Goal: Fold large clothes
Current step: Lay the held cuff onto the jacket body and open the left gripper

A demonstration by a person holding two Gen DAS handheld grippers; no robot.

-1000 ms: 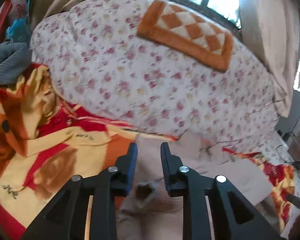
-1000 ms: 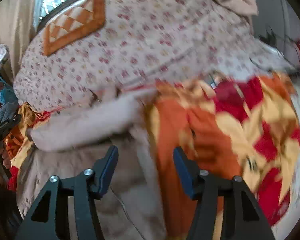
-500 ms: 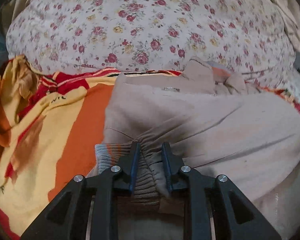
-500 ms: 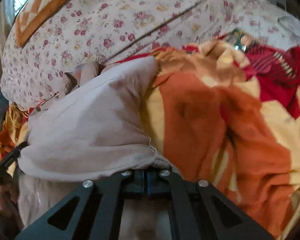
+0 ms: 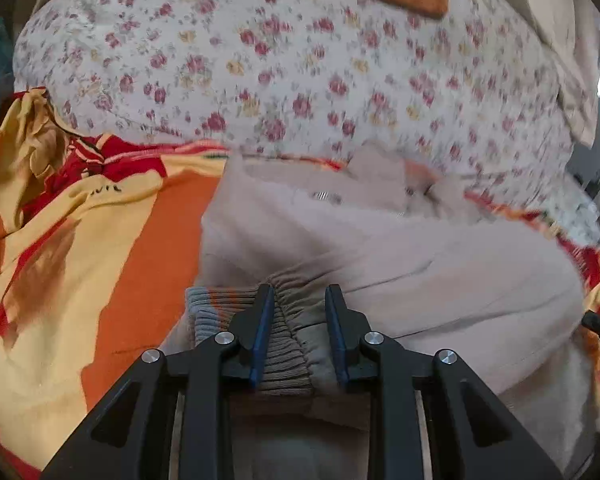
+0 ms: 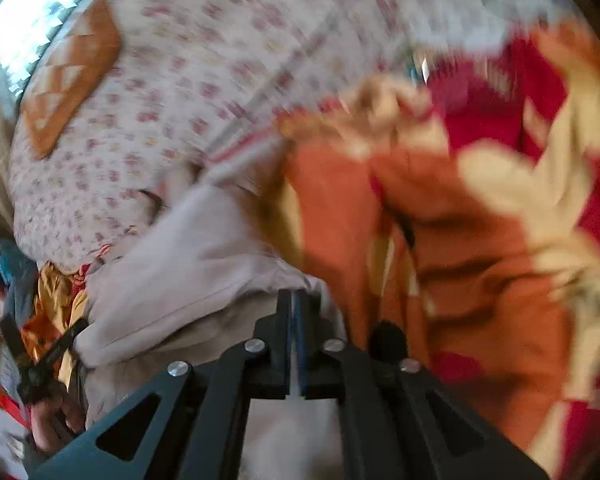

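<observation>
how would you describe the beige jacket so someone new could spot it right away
Find the big floral quilt; below it spreads an orange, red and yellow blanket. The beige jacket lies on that blanket, the only plain, unpatterned cloth there, with a ribbed cuff.

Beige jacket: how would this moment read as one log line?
left hand-held gripper: holding ribbed hem | right hand-held gripper: shut on beige jacket edge | surface: orange blanket | fold: unfinished
</observation>
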